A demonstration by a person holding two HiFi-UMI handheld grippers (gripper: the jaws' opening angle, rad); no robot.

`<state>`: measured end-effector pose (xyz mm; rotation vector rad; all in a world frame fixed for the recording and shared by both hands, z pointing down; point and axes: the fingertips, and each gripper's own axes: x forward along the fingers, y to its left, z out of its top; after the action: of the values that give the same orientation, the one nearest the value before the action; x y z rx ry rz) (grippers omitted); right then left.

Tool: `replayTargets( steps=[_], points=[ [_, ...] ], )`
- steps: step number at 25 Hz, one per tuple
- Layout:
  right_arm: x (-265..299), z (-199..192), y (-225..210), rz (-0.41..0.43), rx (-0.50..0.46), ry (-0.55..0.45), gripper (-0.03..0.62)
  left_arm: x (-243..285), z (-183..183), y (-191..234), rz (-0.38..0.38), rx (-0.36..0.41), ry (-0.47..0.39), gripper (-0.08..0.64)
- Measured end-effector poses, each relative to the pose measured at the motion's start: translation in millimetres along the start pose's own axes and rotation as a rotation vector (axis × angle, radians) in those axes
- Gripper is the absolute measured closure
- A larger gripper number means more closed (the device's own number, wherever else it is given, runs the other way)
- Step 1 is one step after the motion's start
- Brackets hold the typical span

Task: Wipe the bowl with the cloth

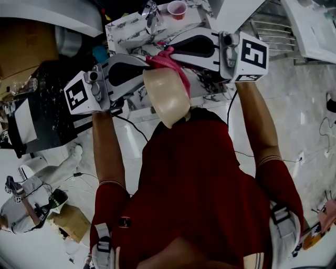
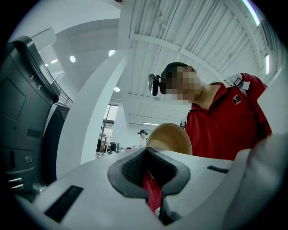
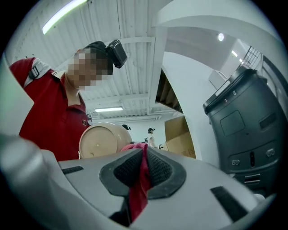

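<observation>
My left gripper (image 2: 146, 152) is closed, with a strip of red cloth (image 1: 169, 62) showing in the slit between its pads. My right gripper (image 3: 144, 150) is clamped on the same cloth, a fold of it standing up past the tips and a tail hanging down through the gap. The two sets of tips sit just beside each other, left one slightly nearer me, so there is almost no room between them. The tan bowl (image 1: 168, 100) hangs right at those tips, up in the air close in front of my red shirt (image 1: 205, 178). Its ringed underside is turned toward my right gripper. The cloth crosses its upper edge and runs down its right side. I cannot tell whether the bowl's edge is also pinched in either grip. Its lower curve lies near my chest, leaving little slack there. Beyond the grippers on the far side is a marble-patterned table (image 1: 131, 29) with a small red cup (image 1: 177, 9) on it, well apart from the bowl. A dark grey machine (image 1: 47, 105) stands to the left, and pale floor (image 1: 299, 105) lies open to the right.
</observation>
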<state>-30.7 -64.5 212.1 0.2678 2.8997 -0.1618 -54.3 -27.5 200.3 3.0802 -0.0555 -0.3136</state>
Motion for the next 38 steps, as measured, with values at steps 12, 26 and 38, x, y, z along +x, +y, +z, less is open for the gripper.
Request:
replayTargets(
  steps=[12, 26, 38],
  points=[
    [-5, -31, -4, -0.037, 0.099, -0.023, 0.568, -19, 1, 26, 0.143, -0.008, -0.066, 0.549],
    [-14, -42, -1, -0.101, 0.254, -0.176, 0.568, -44, 1, 56, 0.350, 0.016, -0.133, 0.549],
    [-19, -40, 5, -0.116, 0.268, -0.205, 0.568, -64, -7, 70, 0.469, 0.031, -0.110, 0.549]
  ],
)
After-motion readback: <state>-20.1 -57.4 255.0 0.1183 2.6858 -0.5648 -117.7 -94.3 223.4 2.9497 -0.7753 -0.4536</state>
